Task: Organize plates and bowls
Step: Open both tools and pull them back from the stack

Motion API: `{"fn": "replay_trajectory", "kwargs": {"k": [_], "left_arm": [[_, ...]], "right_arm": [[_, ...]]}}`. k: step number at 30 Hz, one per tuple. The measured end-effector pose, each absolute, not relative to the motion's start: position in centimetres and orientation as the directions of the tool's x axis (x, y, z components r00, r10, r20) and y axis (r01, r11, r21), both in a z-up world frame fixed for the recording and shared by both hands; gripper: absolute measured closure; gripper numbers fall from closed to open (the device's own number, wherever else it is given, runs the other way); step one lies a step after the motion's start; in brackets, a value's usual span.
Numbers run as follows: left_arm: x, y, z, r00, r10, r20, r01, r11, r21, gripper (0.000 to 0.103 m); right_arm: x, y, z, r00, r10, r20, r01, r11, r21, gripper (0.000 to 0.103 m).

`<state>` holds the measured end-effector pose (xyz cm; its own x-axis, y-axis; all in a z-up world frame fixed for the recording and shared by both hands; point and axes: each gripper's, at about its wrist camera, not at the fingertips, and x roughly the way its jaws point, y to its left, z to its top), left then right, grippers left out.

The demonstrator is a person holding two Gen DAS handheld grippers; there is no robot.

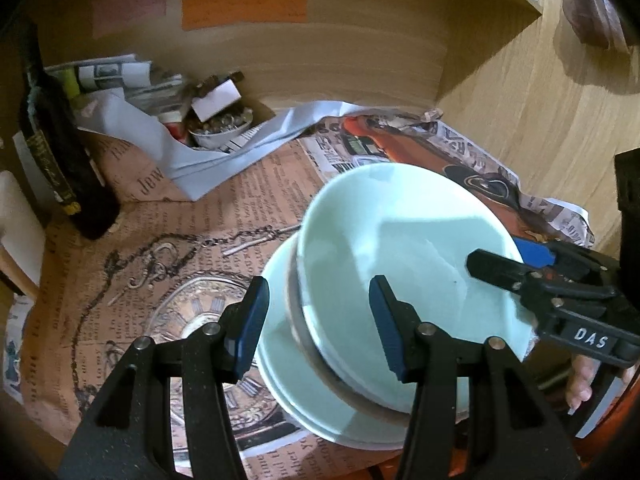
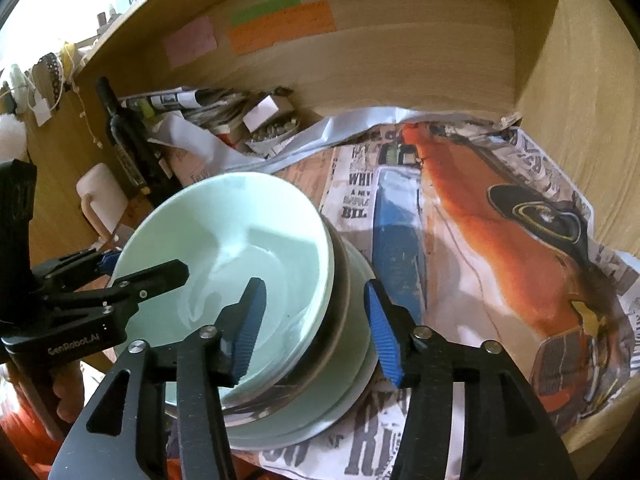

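Pale green bowl (image 1: 404, 256) sits tilted on a stack of like bowls (image 1: 320, 396) over newspaper on the tabletop (image 2: 580, 92) | your left hand-held gripper (image 1: 318, 324) straddles its rim, jaws apart | your right hand-held gripper (image 2: 314, 328) likewise, unclamped, likely so it settles.

Lower bowl (image 1: 280, 360) mostly hidden under tilted top bowl (image 1: 400, 248); count of bowls in stack unclear. Stack's base covered by right gripper (image 2: 316, 328) fingers in right view. Text on orange note (image 1: 244, 8) and pink note (image 2: 190, 40) too blurred to read. Bottle (image 1: 52, 152) label illegible, neck cut off at frame edge in left view. Small dish (image 1: 220, 128) contents indistinct.
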<state>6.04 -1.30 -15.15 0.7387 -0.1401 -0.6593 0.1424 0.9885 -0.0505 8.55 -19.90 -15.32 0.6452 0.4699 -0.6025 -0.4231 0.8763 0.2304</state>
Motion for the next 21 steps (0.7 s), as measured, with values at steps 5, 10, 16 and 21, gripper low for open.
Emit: {"fn": "replay_trajectory", "kwargs": {"k": [5,10,16,21], "left_arm": [[4.4,-0.4,-12.8,0.793,-0.122,-0.596,0.12,0.992,-0.044,0.049],[1.1,-0.4,-9.1,0.889,-0.116,-0.443,0.122,0.992,-0.015,0.032],[-3.4,-1.2,-6.1,0.965,-0.081,-0.25,0.091,0.995,0.031,0.011],[-5.9,-1.9,-5.3,0.983,-0.077,-0.169,0.084,0.996,0.038,0.002]], "right_arm": [[7.5,-20.6,-13.2,0.699,0.471,-0.538,-0.428,0.878,0.213,0.055],[5.2,-21.4,-10.0,0.773,0.475,-0.421,-0.441,0.879,0.184,0.045],[2.1,-22.2,-7.2,0.821,0.489,-0.295,-0.461,0.872,0.161,0.035],[-0.1,-22.7,-6.4,0.84,0.496,-0.22,-0.472,0.868,0.154,0.021]]}}
